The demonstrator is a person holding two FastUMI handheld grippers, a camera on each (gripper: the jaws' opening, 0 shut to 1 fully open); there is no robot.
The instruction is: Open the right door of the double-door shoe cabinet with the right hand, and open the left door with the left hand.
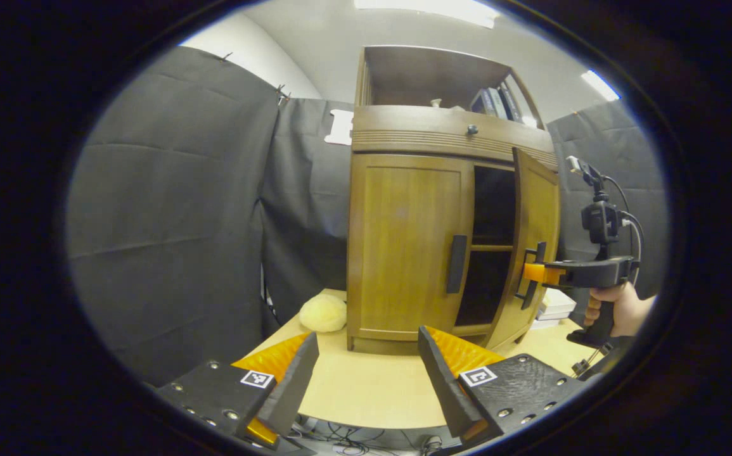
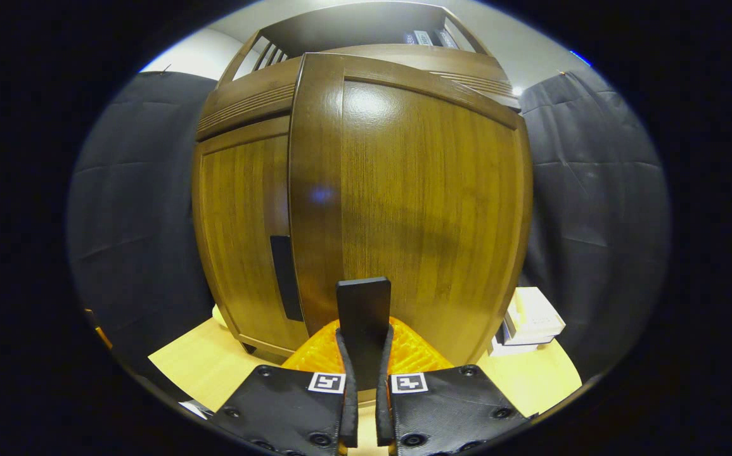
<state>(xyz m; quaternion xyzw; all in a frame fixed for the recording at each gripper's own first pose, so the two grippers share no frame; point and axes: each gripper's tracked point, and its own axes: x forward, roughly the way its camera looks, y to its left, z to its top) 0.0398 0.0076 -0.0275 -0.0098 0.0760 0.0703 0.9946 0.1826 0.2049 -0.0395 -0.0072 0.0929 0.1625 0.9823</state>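
A brown wooden shoe cabinet point(image 1: 404, 253) stands on a light table point(image 1: 372, 386). Its left door point(image 1: 404, 247) is closed, with a black handle point(image 1: 456, 263). The right door point(image 1: 533, 247) is swung partly out, showing a dark inside with a shelf. In the left gripper view my right gripper point(image 1: 533, 271), held by a hand point(image 1: 619, 310), grips the right door's handle. In the right gripper view the right door point(image 2: 416, 209) looms close and my right gripper point(image 2: 364, 354) is shut on its black handle point(image 2: 363, 310). My left gripper point(image 1: 366, 367) is open, short of the cabinet.
A pale yellow soft object point(image 1: 322, 313) lies left of the cabinet. White boxes point(image 2: 530, 320) are stacked right of it. Books point(image 1: 495, 101) stand in the open top shelf, above a drawer with a knob point(image 1: 471, 130). Black cloth walls surround the booth.
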